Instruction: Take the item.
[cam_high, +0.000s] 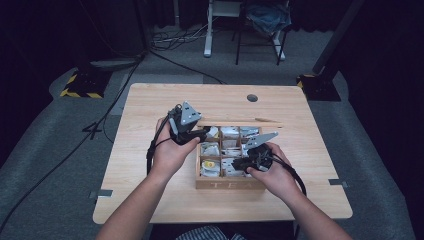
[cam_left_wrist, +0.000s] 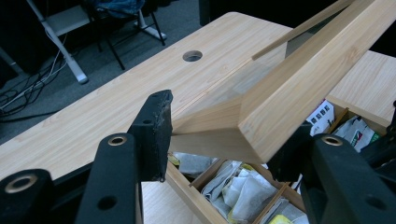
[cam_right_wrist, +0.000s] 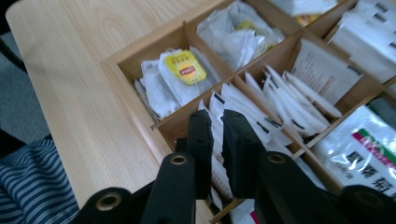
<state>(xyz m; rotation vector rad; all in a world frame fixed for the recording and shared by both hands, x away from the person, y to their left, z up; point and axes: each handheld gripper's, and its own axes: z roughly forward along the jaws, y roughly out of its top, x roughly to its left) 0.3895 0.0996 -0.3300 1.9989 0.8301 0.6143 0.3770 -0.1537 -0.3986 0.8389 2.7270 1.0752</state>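
Note:
A wooden tea box (cam_high: 230, 184) with several compartments sits mid-table, its lid (cam_high: 260, 120) raised. My left gripper (cam_high: 202, 132) is shut on the lid's corner (cam_left_wrist: 317, 70), which sits between the two jaws of the gripper (cam_left_wrist: 219, 144) and is held up over the box. My right gripper (cam_high: 235, 164) reaches down into a front compartment of white sachets (cam_right_wrist: 243, 105). Its jaws (cam_right_wrist: 217, 135) stand almost together, with a sachet's white edge in the thin gap. A yellow-tagged tea bag (cam_right_wrist: 187, 67) lies in the neighbouring corner compartment.
The box wall (cam_right_wrist: 126, 88) stands close to the table's near edge, where striped clothing shows. A cable hole (cam_high: 252, 98) is at the back of the light wood table (cam_high: 150, 110). Beyond it, a chair and cables are on the floor.

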